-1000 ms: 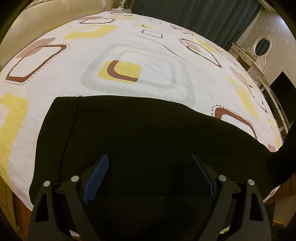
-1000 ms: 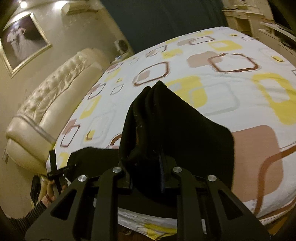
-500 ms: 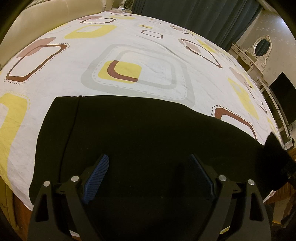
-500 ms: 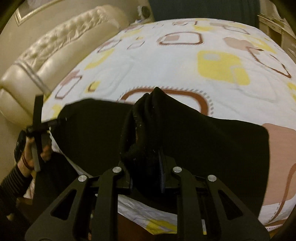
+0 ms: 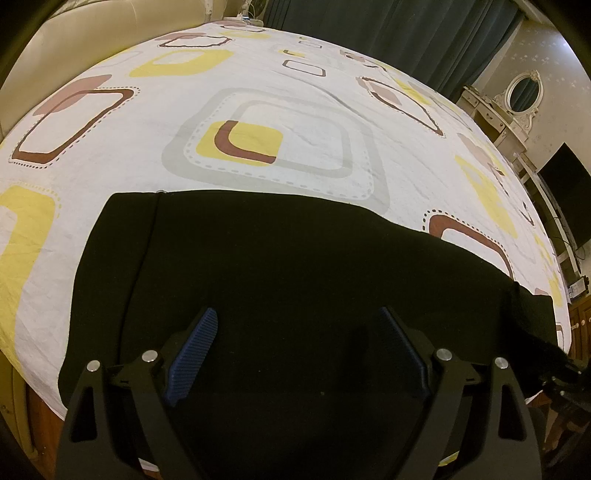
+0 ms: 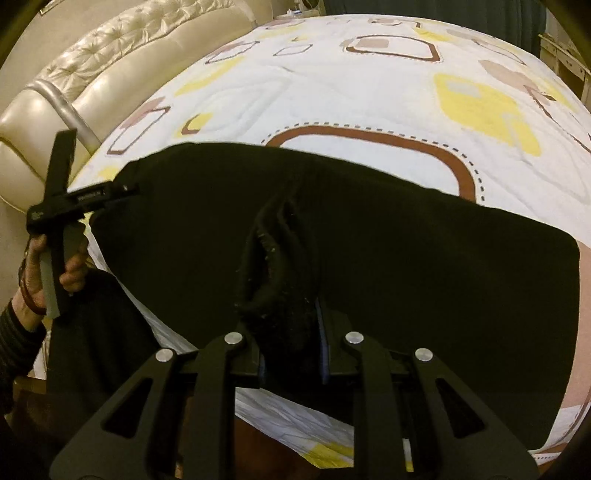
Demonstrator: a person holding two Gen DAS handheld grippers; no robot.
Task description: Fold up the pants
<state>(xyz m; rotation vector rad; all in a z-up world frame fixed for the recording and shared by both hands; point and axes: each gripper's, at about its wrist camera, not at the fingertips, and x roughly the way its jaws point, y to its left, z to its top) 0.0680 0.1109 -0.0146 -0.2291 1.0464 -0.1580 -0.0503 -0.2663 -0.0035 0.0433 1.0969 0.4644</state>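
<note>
On the near edge of a bed, in the left wrist view, the black pants (image 5: 295,280) lie spread flat over a white bedsheet (image 5: 295,110) printed with yellow, brown and grey rounded squares. The left gripper (image 5: 297,352) hangs above the dark cloth with its jaws wide apart, the ribbed blue pads (image 5: 192,354) bare and nothing between them. The fabric runs off toward the right edge of the bed, where a bunched end rises to the other tool, dimly seen at the frame's border. Dark curtains (image 5: 388,33) and a pale dresser with an oval mirror (image 5: 521,92) stand beyond the bed. In the right wrist view, the right gripper (image 6: 290,350) has its jaws drawn narrow and clamped on a gathered fold of the pants (image 6: 406,266), the bunched cloth standing up between the fingers while the rest lies across the sheet (image 6: 351,92). At the left of this view the person's left hand (image 6: 48,273), in a striped sleeve, grips the handle of the left tool (image 6: 70,206), whose tip is over the far end of the pants. A tufted cream headboard (image 6: 122,62) curves behind.
</note>
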